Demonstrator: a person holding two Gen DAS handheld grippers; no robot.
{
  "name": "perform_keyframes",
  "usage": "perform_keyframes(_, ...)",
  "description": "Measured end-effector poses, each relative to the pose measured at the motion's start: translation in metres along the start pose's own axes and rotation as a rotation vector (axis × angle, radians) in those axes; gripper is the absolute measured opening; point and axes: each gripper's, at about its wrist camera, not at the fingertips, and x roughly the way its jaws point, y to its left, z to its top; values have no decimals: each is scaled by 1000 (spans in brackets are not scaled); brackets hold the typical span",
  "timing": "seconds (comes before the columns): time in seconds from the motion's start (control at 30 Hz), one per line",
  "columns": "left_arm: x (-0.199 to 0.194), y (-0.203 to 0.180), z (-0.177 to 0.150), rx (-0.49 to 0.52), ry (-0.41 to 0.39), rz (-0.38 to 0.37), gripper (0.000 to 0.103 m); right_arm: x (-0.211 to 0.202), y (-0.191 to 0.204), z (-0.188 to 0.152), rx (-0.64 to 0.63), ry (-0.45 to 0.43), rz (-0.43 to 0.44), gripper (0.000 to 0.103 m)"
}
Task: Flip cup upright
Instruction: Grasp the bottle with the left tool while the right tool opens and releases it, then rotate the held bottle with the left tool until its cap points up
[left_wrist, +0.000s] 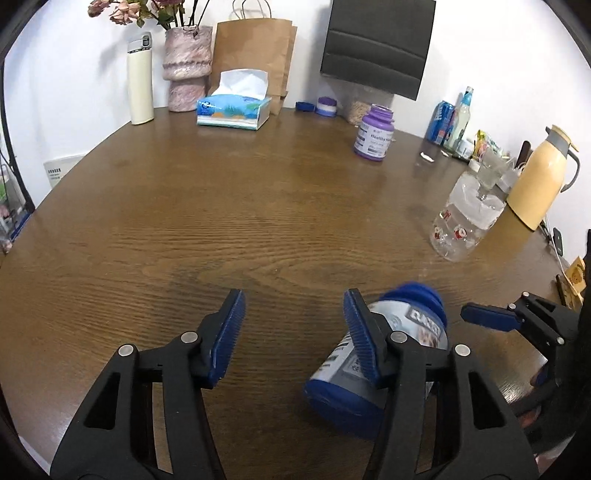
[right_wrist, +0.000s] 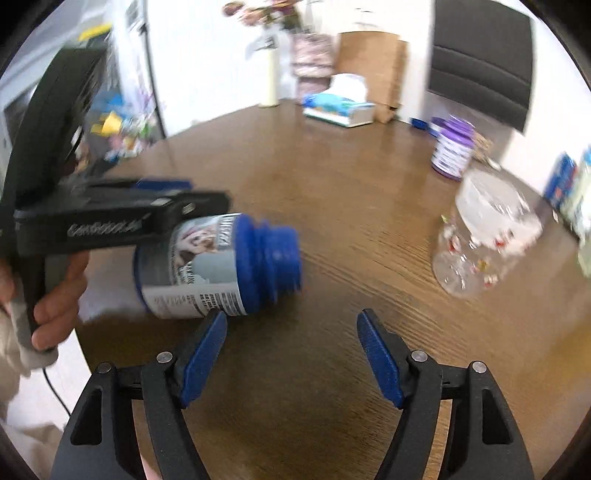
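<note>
A blue jar with a grey label (left_wrist: 384, 354) lies on its side on the brown wooden table (left_wrist: 258, 206), its open threaded neck pointing away. It also shows in the right wrist view (right_wrist: 221, 266). My left gripper (left_wrist: 293, 325) is open and empty; its right finger (left_wrist: 364, 339) is in front of the jar, which lies just outside the jaws. My right gripper (right_wrist: 291, 354) is open and empty, its left finger (right_wrist: 205, 354) close to the jar's lower side. The left gripper's body (right_wrist: 110, 218) shows above the jar.
A clear plastic jar (left_wrist: 465, 218) lies tilted at the right, also in the right wrist view (right_wrist: 484, 236). A purple bottle (left_wrist: 373, 133), tissue box (left_wrist: 232, 107), vase (left_wrist: 186, 70), white flask (left_wrist: 140, 79), paper bag (left_wrist: 255, 51) and yellow jug (left_wrist: 539, 177) stand along the far edge.
</note>
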Motion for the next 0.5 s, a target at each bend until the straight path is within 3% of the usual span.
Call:
perform_keyframes(0.1,-9,-3,-2,14,-18,2,54,3,-5,-2,44,-5,4,78)
perform_keyframes(0.2,-19,-3,-2,-18,-47,-35,66,-1,-3,-1,31,-15,-3,78)
perform_keyframes(0.23,-20,-4,-1,-24,-48,-48,72,-4,0,-4,27,-19,-10,78)
perform_keyframes(0.3,-19,-10,4,-11,-17,-27,73,-7,-1,-6,34,-24,-12,78)
perform_keyframes(0.37,-24,-15,4,7,-24,-74,75,-12,-1,-10,45,-25,-9,78)
perform_keyframes(0.43,-21,-21,3,60,-12,-170,81,-12,-4,-13,38,9,-54,78)
perform_keyframes(0.5,-8,-32,5,122,56,-170,81,-17,-10,-17,46,7,-81,78)
